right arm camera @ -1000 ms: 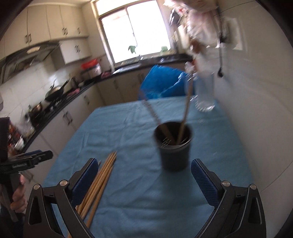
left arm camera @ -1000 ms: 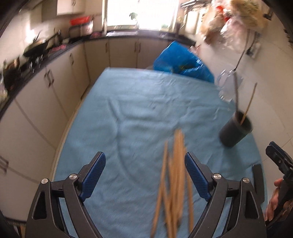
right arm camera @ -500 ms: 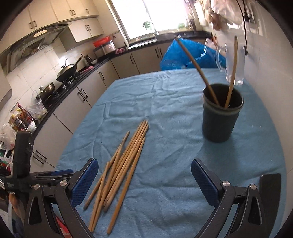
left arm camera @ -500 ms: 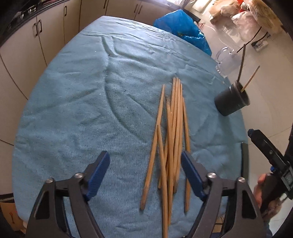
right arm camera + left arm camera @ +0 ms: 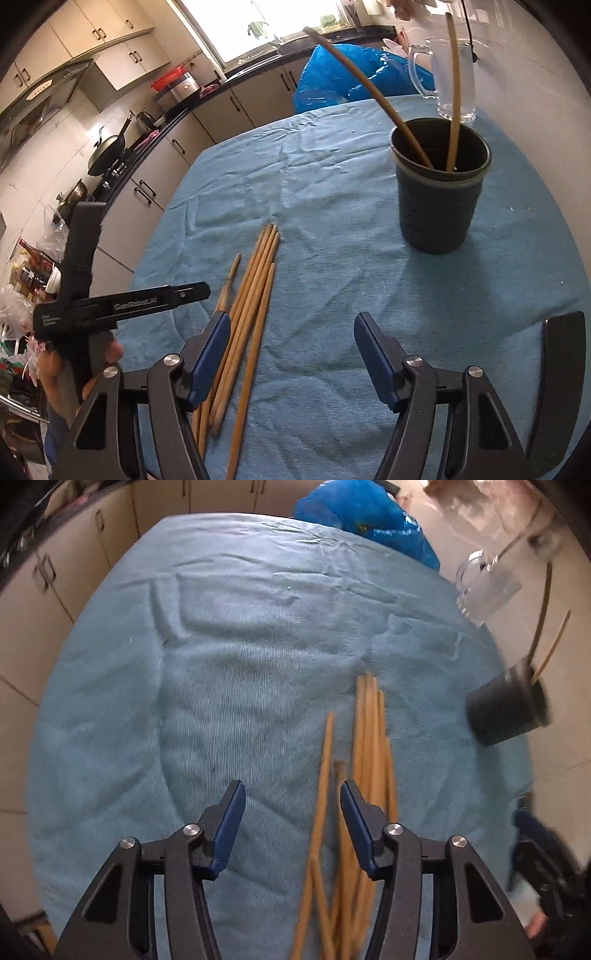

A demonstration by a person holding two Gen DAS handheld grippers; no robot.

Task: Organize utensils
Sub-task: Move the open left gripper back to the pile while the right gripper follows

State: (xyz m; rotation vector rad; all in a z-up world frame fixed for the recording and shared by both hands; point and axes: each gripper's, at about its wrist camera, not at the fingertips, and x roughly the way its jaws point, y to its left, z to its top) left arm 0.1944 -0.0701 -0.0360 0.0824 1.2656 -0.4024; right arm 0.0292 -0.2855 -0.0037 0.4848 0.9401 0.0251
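- To lift cleanly I should settle my left gripper (image 5: 291,812) over one outlying chopstick (image 5: 320,794), not the whole bundle; come down steeply, then pinch near its middle.
- Its jaws are closing with nothing gripped yet; that chopstick lies between them, hard by the right pad.
- The other chopsticks (image 5: 255,295) lie on the blue cloth (image 5: 332,258); my right gripper (image 5: 291,347) is closing too, empty, its left pad over them.
- The dark cup (image 5: 439,192), already holding two sticks, stands well apart, further back.
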